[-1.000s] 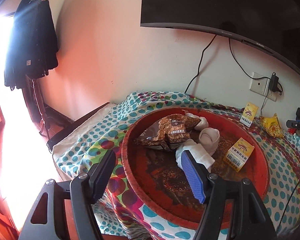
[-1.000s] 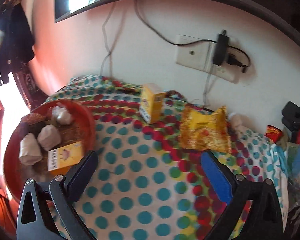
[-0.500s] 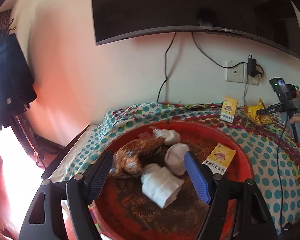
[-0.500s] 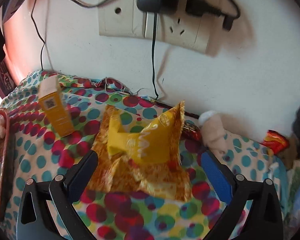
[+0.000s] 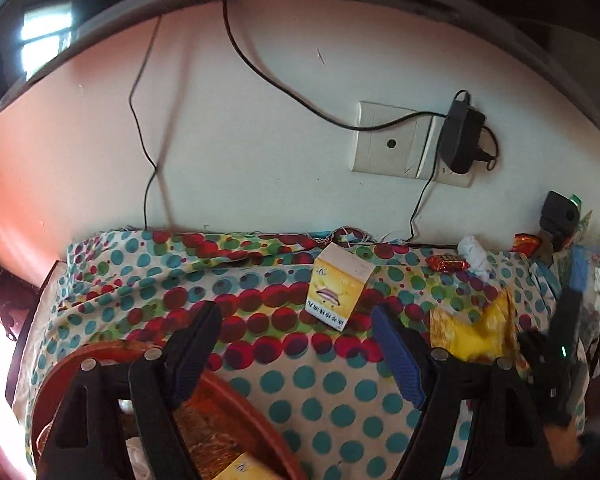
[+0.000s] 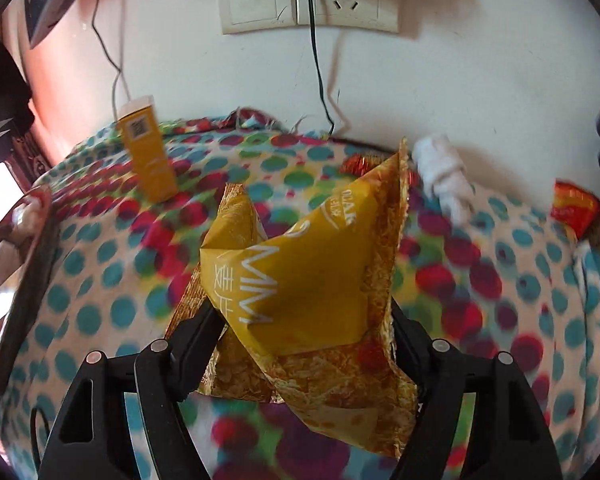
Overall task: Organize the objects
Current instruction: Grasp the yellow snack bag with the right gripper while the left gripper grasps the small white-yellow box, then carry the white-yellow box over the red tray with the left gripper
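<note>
1. The right tongs are closing around the crinkled yellow foil snack packet, which is lying on the polka-dot-clothed table, its long axis running away between the jaws.
2. The left tongs are spreading wide and empty, pointing toward the upright yellow cardboard carton just ahead, beyond the red round tray.

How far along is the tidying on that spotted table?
Partly done: the red tray already holds some things, a yellow carton among them. In hand: the right claw is closing around the yellow snack bag. The left claw is open and empty. Left: the standing yellow box, white bundle and red wrappers remain on the cloth.
</note>
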`<state>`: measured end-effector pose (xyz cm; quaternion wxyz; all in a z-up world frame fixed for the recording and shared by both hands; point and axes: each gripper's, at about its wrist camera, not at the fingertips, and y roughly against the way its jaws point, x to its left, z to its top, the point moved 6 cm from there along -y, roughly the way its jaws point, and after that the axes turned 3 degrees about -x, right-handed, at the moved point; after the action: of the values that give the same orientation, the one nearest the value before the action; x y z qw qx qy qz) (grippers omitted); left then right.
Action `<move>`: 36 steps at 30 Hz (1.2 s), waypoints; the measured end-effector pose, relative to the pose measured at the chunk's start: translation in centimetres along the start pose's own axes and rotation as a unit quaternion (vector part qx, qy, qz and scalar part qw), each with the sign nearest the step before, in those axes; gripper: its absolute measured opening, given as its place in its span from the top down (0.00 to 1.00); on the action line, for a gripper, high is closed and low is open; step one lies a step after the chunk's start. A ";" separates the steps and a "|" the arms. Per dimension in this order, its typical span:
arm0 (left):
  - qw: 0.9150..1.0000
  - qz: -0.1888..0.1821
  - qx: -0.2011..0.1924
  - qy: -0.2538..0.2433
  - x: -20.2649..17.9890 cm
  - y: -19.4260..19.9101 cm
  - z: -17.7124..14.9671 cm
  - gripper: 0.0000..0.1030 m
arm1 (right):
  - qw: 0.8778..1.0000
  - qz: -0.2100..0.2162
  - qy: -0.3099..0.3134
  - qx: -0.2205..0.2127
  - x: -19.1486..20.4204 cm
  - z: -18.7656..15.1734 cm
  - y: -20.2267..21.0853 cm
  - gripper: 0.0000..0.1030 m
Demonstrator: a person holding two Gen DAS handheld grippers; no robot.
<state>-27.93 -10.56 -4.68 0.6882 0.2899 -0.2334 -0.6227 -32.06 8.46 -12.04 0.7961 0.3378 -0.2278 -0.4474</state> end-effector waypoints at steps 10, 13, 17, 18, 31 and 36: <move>0.993 0.030 0.090 0.068 -4.2 -8.8 3.5 0.23 | 1.000 0.001 0.004 0.009 0.0 -0.9 0.7 0.25; 0.990 0.056 0.109 0.077 -4.2 -10.6 3.1 0.23 | 1.000 0.001 0.006 0.009 -0.3 -1.0 0.9 0.24; 0.983 0.076 0.135 0.098 -3.4 -12.0 1.5 0.23 | 1.000 -0.001 0.007 0.010 -0.1 -1.1 0.9 0.22; 0.983 0.066 0.138 0.104 -3.2 -12.2 1.0 0.23 | 1.000 -0.004 0.009 0.010 -0.1 -1.1 0.8 0.22; 0.995 0.041 0.083 0.030 -3.3 -7.1 -1.4 0.46 | 1.000 -0.018 0.014 0.015 -0.6 -1.2 0.3 0.19; 0.997 0.051 0.063 -0.014 -4.3 -4.9 -2.1 0.46 | 1.000 -0.018 0.016 0.014 -0.7 -1.2 0.3 0.19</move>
<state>-30.49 -6.31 -9.41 0.6960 0.3120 -0.2964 -0.5748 -31.47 9.55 -12.67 0.7867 0.3601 -0.2157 -0.4527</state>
